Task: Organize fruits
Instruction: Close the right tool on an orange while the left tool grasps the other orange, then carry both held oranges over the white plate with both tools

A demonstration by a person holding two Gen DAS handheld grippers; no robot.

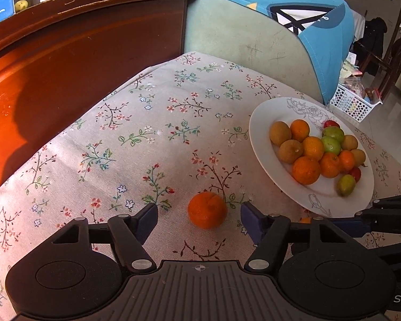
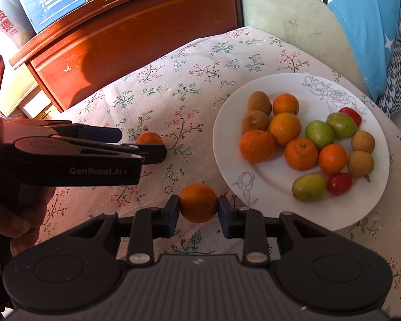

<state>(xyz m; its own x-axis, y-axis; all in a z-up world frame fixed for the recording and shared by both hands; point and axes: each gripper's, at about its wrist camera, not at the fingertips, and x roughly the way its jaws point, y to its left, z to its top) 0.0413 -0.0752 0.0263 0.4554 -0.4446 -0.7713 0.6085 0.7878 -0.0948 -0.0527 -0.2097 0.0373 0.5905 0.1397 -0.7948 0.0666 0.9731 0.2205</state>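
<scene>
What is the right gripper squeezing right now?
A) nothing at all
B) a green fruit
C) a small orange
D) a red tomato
C: in the right wrist view, the right gripper has both pads pressed against a small orange, beside the white plate of fruit.

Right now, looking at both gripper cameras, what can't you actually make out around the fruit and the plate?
- Left wrist view: the plate's near rim is cut off behind the right gripper.
- Right wrist view: most of the loose orange is hidden by the left gripper.
- Right wrist view: the underside of the held orange isn't visible, so whether it clears the tablecloth is unclear.
</scene>
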